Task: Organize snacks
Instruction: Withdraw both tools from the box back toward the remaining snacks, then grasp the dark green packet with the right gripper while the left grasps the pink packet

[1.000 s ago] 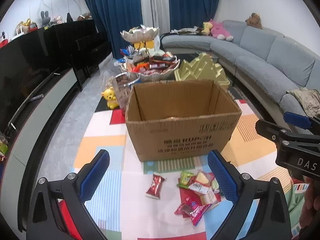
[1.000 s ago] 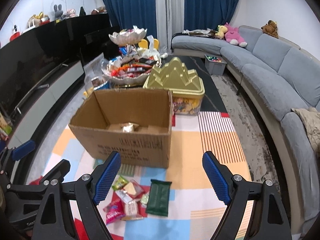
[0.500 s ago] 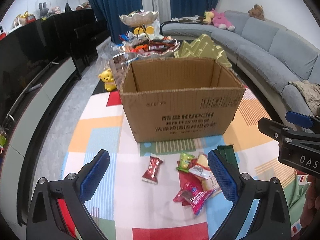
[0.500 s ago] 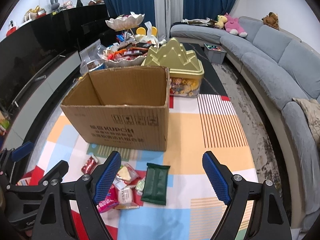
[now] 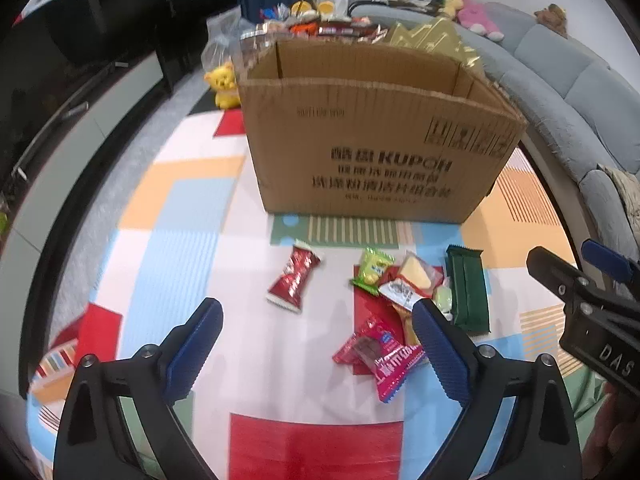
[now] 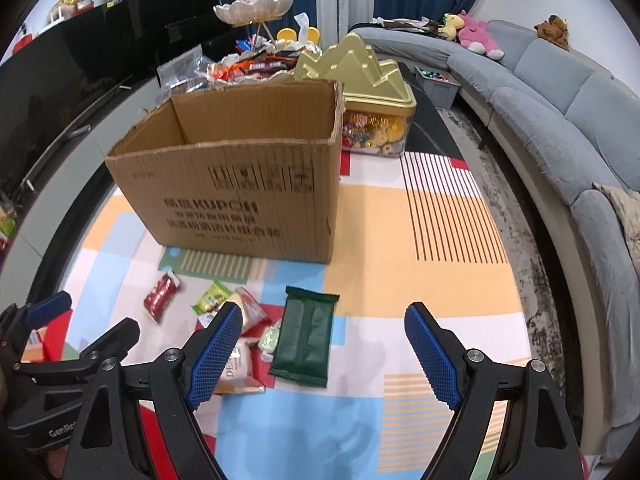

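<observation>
An open cardboard box [image 5: 376, 148] stands on a colourful mat; it also shows in the right wrist view [image 6: 240, 184]. Loose snack packets lie in front of it: a red packet [image 5: 294, 278], a green one [image 5: 372, 270], a pink one [image 5: 382, 358] and a dark green bar [image 5: 466, 292], the bar [image 6: 306, 336] also in the right wrist view. My left gripper [image 5: 316, 352] is open and empty above the mat, just short of the red packet. My right gripper [image 6: 324, 354] is open and empty over the dark green bar.
A gold tin [image 6: 368, 92] and bowls of sweets [image 6: 252, 64] stand behind the box. A grey sofa [image 6: 560, 120] curves along the right. A black TV cabinet [image 5: 80, 92] runs along the left. A yellow toy [image 5: 222, 84] sits left of the box.
Both grippers have come down and forward toward the snack pile. The box looms larger and its inside is no longer visible. Both stay open.
</observation>
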